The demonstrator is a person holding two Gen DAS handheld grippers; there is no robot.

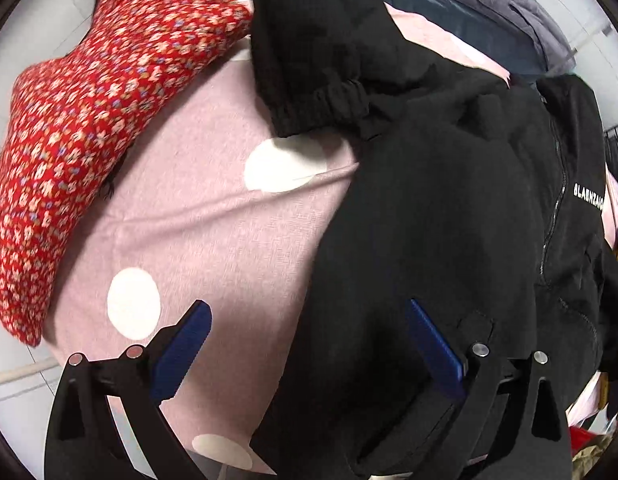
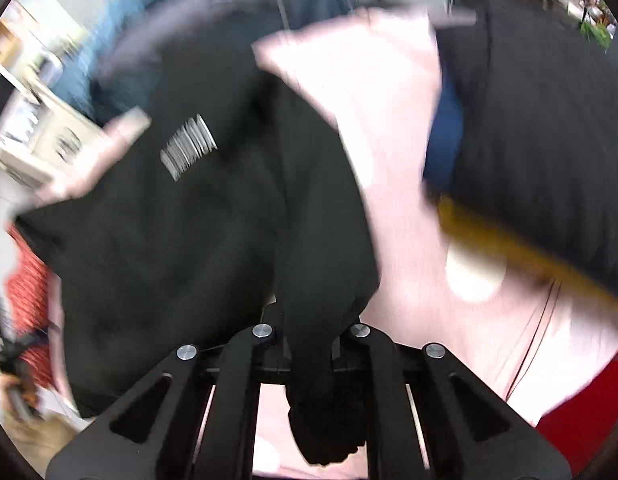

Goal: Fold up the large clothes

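Black zip-up jacket (image 1: 449,208) is spread over the right part of a pink sheet with white dots (image 1: 213,220), its front zipper (image 1: 555,216) running down beside white chest lettering (image 1: 589,196). One sleeve with an elastic cuff (image 1: 321,104) is laid back across the upper body of the garment, the cuff resting at the edge of a white dot. A red floral garment (image 1: 81,128) is bunched on the sheet to the left, well apart from the jacket. A dark blue-grey garment (image 1: 489,12) is heaped at the far side of the sheet.

The left gripper (image 1: 309,344) is held released above the jacket's lower edge, its blue-padded fingers (image 1: 181,356) spread wide; one finger is seen over the pink sheet and the other over black fabric, with nothing gripped between them.

In the right wrist view, which is heavily blurred, the right gripper (image 2: 309,336) is clenched on a bunched fold of the jacket (image 2: 169,220), and black fabric is seen hanging down between the closed fingers. The blurred white lettering (image 2: 189,148) is seen on the cloth. The pink sheet (image 2: 389,160) is visible to the right of the lifted fold.
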